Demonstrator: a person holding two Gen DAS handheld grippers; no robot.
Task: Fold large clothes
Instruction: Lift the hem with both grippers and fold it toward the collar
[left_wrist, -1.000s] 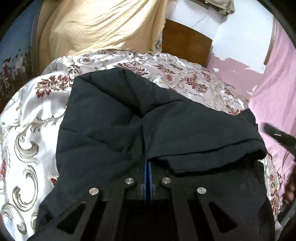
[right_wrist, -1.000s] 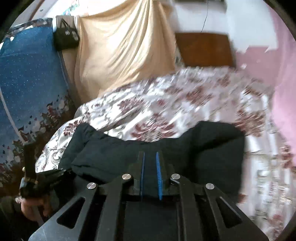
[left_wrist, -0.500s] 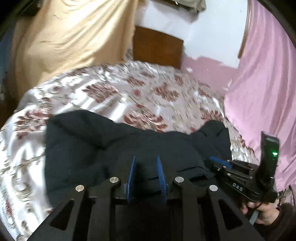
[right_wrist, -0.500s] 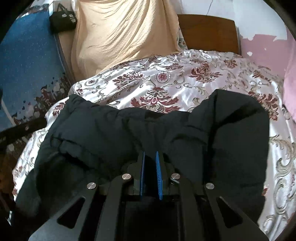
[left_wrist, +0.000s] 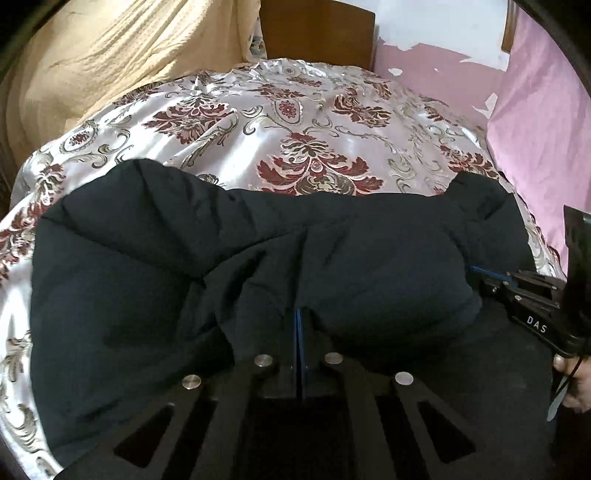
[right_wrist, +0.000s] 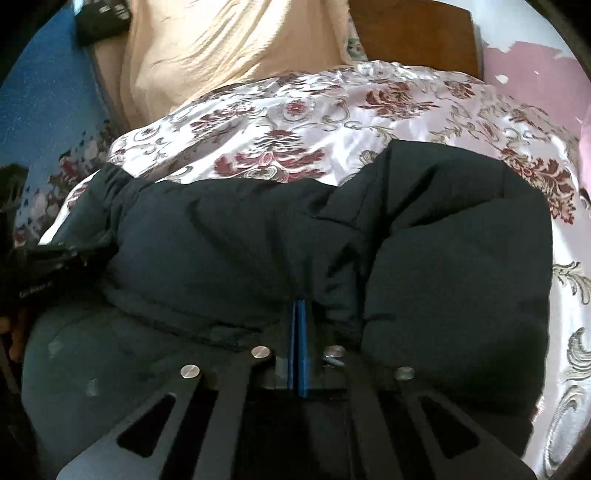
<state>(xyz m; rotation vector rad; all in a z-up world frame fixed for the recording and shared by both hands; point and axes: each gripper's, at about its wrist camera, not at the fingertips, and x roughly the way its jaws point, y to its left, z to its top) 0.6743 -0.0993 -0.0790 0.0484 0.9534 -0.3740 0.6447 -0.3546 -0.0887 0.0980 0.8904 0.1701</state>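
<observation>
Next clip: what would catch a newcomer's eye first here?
A big black puffy jacket sprawls across the near half of a shiny floral bedspread. The left gripper and the right gripper each pinch its near edge, blue fingers pressed together. A wooden headboard stands behind.

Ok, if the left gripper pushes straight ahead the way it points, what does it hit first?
The black jacket: the left gripper looks already shut on a fold of it. Beyond lies the floral bedspread, depth unclear.
</observation>
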